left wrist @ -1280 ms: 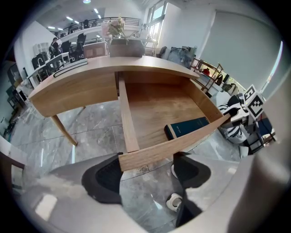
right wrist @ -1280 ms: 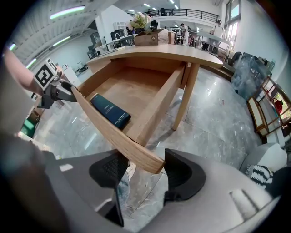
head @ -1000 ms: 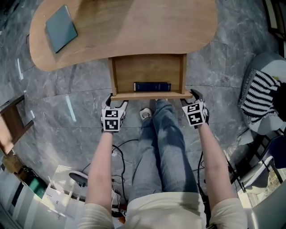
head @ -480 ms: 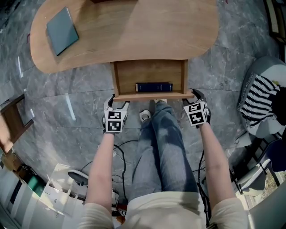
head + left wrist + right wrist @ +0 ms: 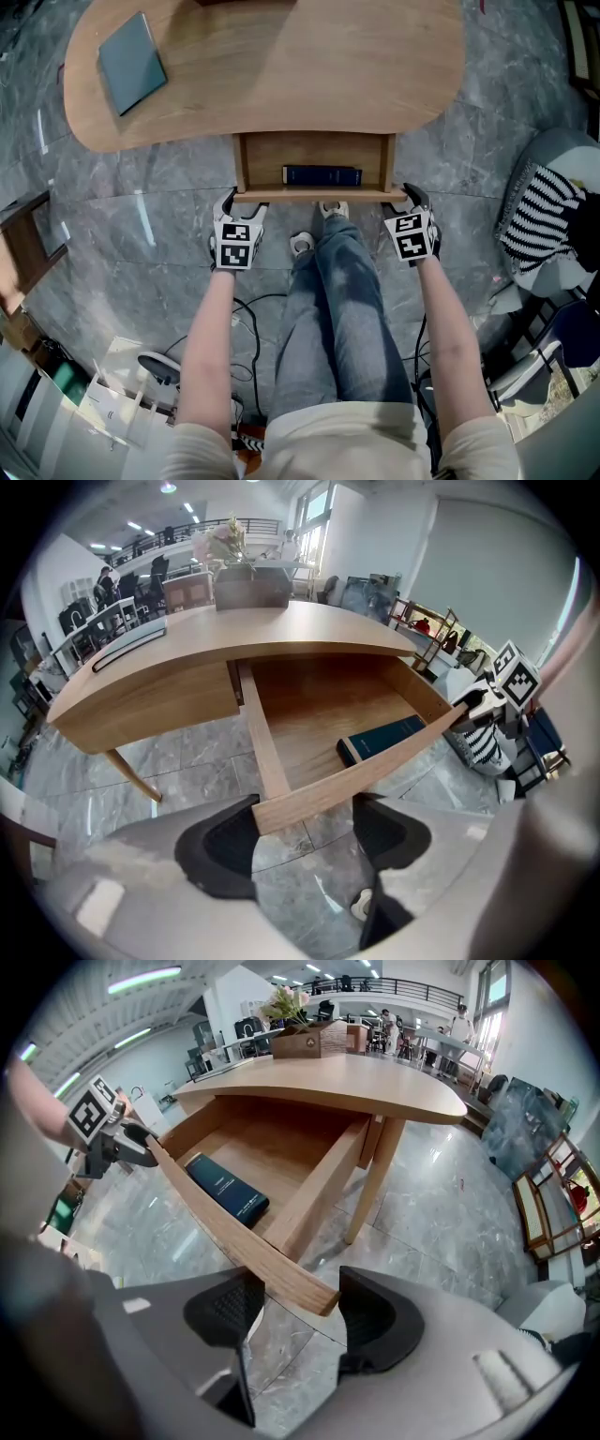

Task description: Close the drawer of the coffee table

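Observation:
The wooden coffee table [image 5: 281, 66] has its drawer [image 5: 319, 195] part-way out, and a dark blue book [image 5: 322, 175] lies inside against the front panel. My left gripper [image 5: 241, 202] is at the left end of that panel. Its jaws are open and the panel's corner [image 5: 281, 808] sits between them without being pinched. My right gripper [image 5: 410, 194] is at the right end, also open, with the other corner [image 5: 314, 1297] between its jaws. The book [image 5: 384, 738] shows in both gripper views [image 5: 225, 1185].
A grey-green pad [image 5: 131, 61] lies on the tabletop at far left, and a wooden planter box [image 5: 251, 583] stands on it. The person's legs in jeans [image 5: 347, 281] reach under the drawer. Cables [image 5: 248, 319] cross the stone floor. A striped cloth [image 5: 539, 211] hangs on a chair at right.
The drawer has slid further in under the tabletop, so less of its floor shows. Both grippers have moved toward the table with its front panel.

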Available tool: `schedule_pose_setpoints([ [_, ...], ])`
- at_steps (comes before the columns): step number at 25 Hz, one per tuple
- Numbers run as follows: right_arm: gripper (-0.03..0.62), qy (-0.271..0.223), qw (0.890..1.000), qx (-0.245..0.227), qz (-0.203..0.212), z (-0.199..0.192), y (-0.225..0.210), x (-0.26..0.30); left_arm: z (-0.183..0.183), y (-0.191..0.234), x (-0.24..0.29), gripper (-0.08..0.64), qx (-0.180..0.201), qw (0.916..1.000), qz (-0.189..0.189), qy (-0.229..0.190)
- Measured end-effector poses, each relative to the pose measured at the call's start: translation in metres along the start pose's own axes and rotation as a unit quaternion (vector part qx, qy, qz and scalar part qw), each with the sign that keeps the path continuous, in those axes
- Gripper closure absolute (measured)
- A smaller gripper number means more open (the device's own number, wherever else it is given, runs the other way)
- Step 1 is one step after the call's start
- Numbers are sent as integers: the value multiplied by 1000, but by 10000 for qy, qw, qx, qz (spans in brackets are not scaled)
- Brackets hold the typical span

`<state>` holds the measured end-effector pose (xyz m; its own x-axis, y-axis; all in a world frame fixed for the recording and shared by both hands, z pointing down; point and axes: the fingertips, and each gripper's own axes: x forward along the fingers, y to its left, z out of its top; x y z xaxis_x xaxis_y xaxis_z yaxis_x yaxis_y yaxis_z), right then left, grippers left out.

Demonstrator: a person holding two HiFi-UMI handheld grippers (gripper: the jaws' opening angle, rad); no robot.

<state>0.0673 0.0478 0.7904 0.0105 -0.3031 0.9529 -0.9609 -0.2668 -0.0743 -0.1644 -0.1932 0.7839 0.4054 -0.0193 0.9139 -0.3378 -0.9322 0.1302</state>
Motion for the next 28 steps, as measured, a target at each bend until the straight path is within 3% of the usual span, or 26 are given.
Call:
schedule_pose_setpoints([
  [28,345,-337,9994,-41,-99,68,-35,16,71,39,24,242,98,9997,-3,-241],
])
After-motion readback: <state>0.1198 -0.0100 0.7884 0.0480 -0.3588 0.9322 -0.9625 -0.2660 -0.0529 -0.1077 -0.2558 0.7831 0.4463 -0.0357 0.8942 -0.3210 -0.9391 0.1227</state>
